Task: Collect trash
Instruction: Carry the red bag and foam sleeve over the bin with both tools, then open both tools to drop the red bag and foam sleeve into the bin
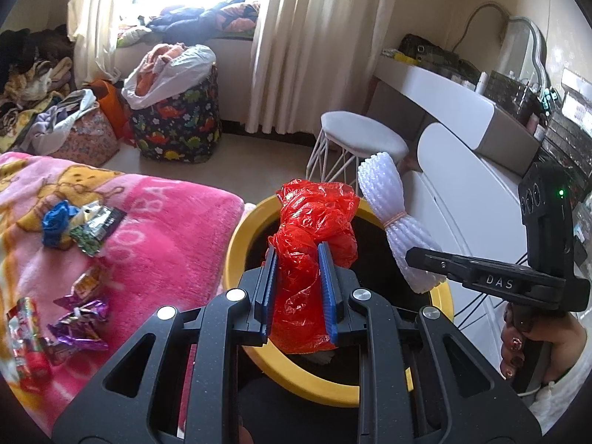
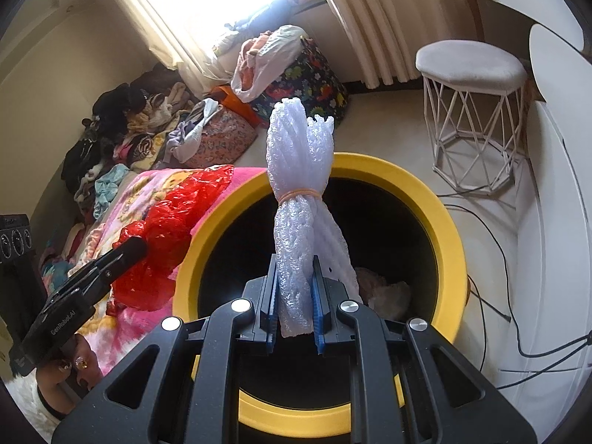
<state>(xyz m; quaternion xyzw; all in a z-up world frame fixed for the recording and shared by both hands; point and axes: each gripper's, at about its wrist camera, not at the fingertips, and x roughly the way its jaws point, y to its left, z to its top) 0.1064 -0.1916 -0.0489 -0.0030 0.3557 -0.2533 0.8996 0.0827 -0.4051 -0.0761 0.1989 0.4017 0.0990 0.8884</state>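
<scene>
My left gripper (image 1: 298, 255) is shut on a crumpled red plastic bag (image 1: 314, 229), held over the near rim of a yellow-rimmed bin (image 1: 236, 244) with a dark inside. My right gripper (image 2: 295, 270) is shut on a white foam net bundle (image 2: 299, 170) tied with a rubber band, upright above the same bin (image 2: 449, 244). The foam net bundle (image 1: 392, 214) and right gripper body show in the left wrist view; the red plastic bag (image 2: 159, 236) shows in the right wrist view. Several wrappers (image 1: 79, 305) and a blue scrap (image 1: 55, 222) lie on the pink blanket (image 1: 155, 229).
Some pale trash (image 2: 384, 292) lies inside the bin. A white stool (image 2: 473, 118) stands behind it, cables (image 2: 499, 259) run over the floor, and a white dresser (image 1: 473, 192) is to the right. A dinosaur-print bag (image 1: 177, 118) and clothes piles (image 2: 122, 137) sit by the window.
</scene>
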